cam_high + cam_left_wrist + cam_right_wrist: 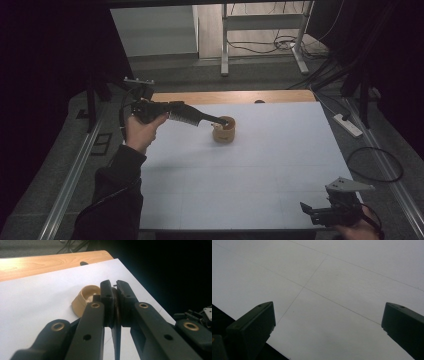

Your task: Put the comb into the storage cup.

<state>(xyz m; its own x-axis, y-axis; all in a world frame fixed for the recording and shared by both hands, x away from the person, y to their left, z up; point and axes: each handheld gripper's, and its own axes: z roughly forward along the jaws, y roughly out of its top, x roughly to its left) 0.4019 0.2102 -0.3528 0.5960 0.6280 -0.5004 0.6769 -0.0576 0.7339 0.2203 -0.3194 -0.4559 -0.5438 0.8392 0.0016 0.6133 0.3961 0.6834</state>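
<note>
Gripping the near rim of a small tan round cup (pixel 224 129) on the white table sheet (pixel 260 170), the left gripper (pixel 218 120) suggests a lift barely begun, while the right gripper (pixel 320 214), jaws spread, idles well apart.

The left gripper (pixel 220 121) reaches forward, fingers nearly closed; the right gripper (pixel 306 209) rests low, fingers spread wide.

Dim, grainy pictures; dark surroundings; near parts perhaps slightly soft.
</note>
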